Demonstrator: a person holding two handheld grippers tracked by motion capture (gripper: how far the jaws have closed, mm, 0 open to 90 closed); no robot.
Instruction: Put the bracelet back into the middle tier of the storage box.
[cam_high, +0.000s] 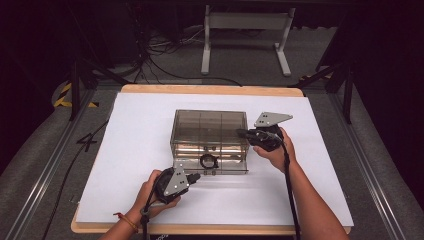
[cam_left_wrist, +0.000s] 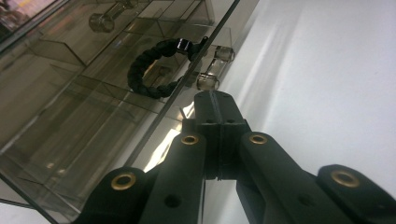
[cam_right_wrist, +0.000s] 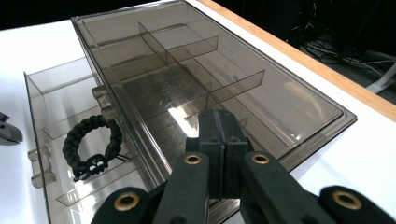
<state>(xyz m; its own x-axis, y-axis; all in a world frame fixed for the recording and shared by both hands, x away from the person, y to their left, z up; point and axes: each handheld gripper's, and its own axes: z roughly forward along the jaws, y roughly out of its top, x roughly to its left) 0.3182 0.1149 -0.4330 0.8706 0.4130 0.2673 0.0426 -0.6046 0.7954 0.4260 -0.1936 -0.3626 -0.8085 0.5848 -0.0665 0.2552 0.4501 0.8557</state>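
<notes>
White paper covers the worktop, where a smoky clear drawer box sits mid-sheet, its lower drawer pulled out with a black braided bracelet inside. I judge the bracelet stowed and the drawer left to push shut. Left gripper and right gripper are both closed and empty. Their own views show the bracelet's clasp and dividers; the high view shows both hands flanking the box.
</notes>
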